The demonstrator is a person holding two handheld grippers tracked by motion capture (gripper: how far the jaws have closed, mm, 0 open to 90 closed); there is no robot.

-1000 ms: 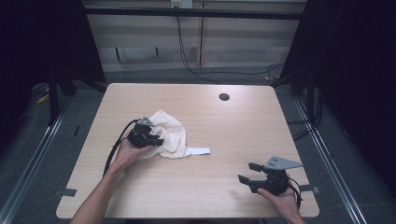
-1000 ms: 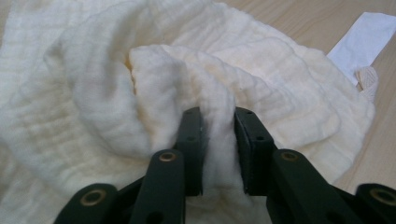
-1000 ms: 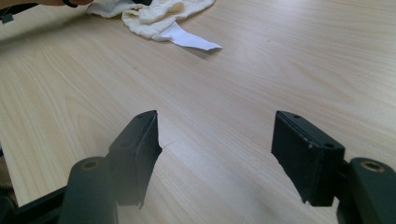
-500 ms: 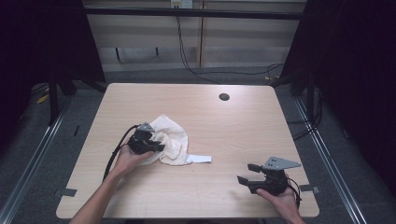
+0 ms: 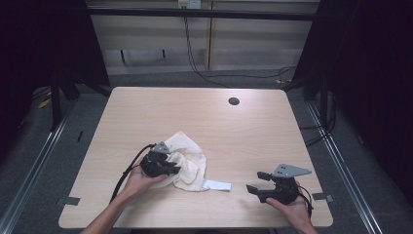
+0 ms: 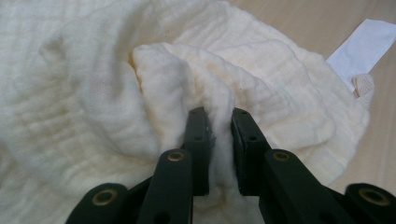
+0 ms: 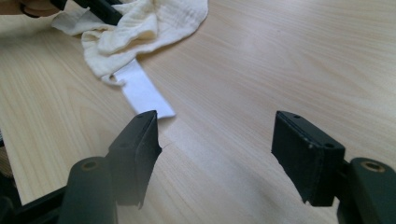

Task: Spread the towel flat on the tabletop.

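Cloth (image 6: 140,93) fold (perhaps doubled) between left gripper (image 6: 219,126) jaws

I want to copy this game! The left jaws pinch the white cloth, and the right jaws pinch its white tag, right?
Not quite. The left gripper does pinch the white cloth, but the right gripper is open and holds nothing; the white tag lies loose on the table. The right gripper view shows it.

A light wooden table (image 5: 272,131) with a round cable hole (image 5: 234,101) at 1 o'clock stands on grey floor (image 5: 341,161). Cables (image 5: 195,63) trail at 12 o'clock; darkness flanks both sides.
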